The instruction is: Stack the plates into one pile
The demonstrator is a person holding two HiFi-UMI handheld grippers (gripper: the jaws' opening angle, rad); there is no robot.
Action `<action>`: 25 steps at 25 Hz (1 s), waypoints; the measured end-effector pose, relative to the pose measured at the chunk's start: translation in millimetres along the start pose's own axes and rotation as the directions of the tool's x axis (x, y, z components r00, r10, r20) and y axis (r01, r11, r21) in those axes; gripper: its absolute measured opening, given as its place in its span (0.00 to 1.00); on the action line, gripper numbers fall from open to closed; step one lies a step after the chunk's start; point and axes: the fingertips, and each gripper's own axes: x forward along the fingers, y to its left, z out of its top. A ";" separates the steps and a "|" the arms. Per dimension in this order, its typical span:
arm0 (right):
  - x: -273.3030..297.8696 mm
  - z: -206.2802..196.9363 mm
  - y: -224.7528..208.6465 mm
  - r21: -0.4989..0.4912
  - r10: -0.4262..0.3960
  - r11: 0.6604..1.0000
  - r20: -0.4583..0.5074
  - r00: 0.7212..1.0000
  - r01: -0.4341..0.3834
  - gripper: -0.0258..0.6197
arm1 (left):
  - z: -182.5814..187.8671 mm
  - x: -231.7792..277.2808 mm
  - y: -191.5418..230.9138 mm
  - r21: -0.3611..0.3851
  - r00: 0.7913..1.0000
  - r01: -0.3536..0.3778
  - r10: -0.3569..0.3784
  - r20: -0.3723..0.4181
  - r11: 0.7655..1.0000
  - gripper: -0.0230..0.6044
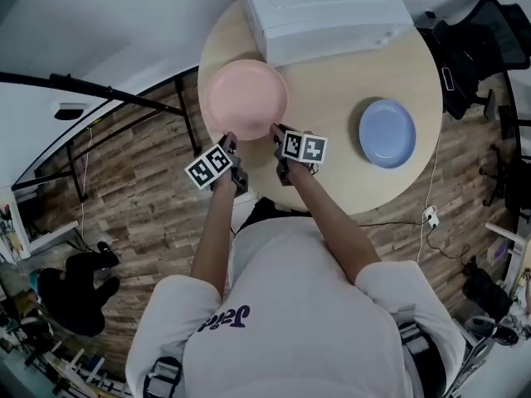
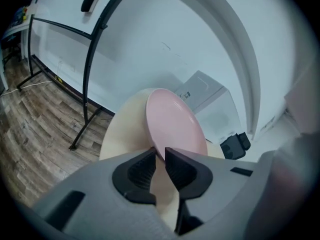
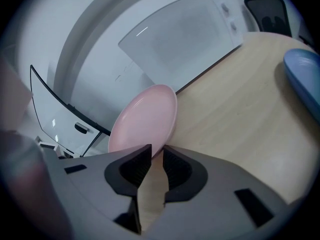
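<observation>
A round wooden table (image 1: 332,123) carries a white box (image 1: 323,7) at its far edge. A pink plate (image 1: 246,98) is at the table's left side, its near rim pinched by the left claw (image 1: 229,142) and the right claw (image 1: 276,133), both closed on it. A blue plate (image 1: 387,133) lies alone at the right, well apart. No pile yet; the pink plate probably has to go onto the blue.
</observation>
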 end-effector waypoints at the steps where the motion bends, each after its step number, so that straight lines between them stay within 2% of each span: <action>1: -7.5 -0.7 -6.2 0.009 -0.007 1.000 0.011 1.000 0.007 0.16 | -5.6 0.4 -7.1 0.019 1.000 0.008 -0.008 -0.012 1.000 0.14; 8: -69.9 4.3 -64.5 0.088 -0.072 0.994 0.109 0.991 0.063 0.17 | -51.9 17.6 -71.8 0.131 0.991 0.084 -0.070 -0.110 0.988 0.14; 15: -127.0 13.1 -129.2 0.220 -0.164 0.969 0.219 0.962 0.115 0.17 | -93.8 49.9 -142.7 0.235 0.964 0.192 -0.139 -0.226 0.953 0.14; 19: -165.8 18.1 -167.8 0.294 -0.225 0.946 0.282 0.933 0.139 0.17 | -123.1 67.4 -189.6 0.292 0.939 0.264 -0.175 -0.297 0.919 0.14; 25: -221.4 18.9 -223.2 0.413 -0.330 0.895 0.362 0.872 0.167 0.17 | -170.2 91.0 -256.4 0.371 0.887 0.373 -0.209 -0.413 0.850 0.14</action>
